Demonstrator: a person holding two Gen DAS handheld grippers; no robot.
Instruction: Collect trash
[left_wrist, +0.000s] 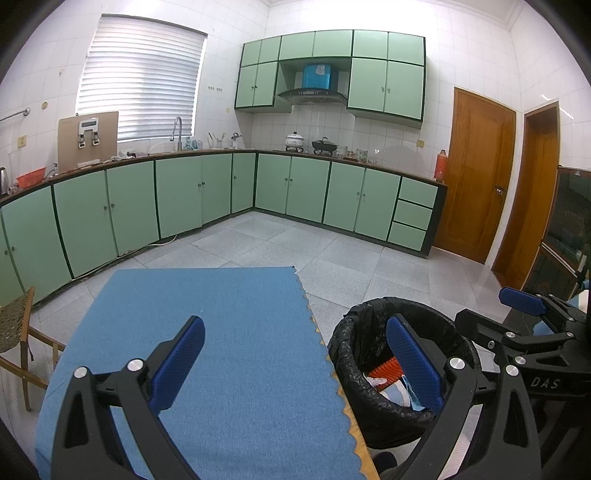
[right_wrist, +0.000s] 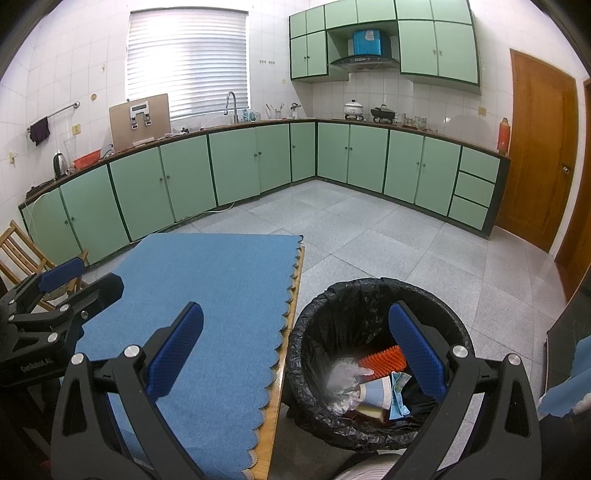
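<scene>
A round bin lined with a black bag (right_wrist: 332, 306) (left_wrist: 354, 332) stands on the floor by the table's right edge. Inside lie an orange ridged piece (right_wrist: 380, 360), crumpled white paper (right_wrist: 341, 376), a paper cup (right_wrist: 376, 393) and a light blue wrapper (right_wrist: 397, 398). My right gripper (right_wrist: 295, 332) is open and empty, straddling the table edge and the bin. My left gripper (left_wrist: 295, 345) is open and empty too, above the blue cloth (left_wrist: 229, 350). In the left wrist view the right gripper shows at the far right, fingers (left_wrist: 521, 301) apart.
The blue cloth (right_wrist: 207, 280) with a scalloped edge covers a wooden table. Wooden chairs (right_wrist: 22, 254) stand left of it. Green cabinets (right_wrist: 236, 162) and a counter with a sink, pots and a kettle line the far walls. Wooden doors (right_wrist: 535, 147) are at the right; grey tiled floor lies between.
</scene>
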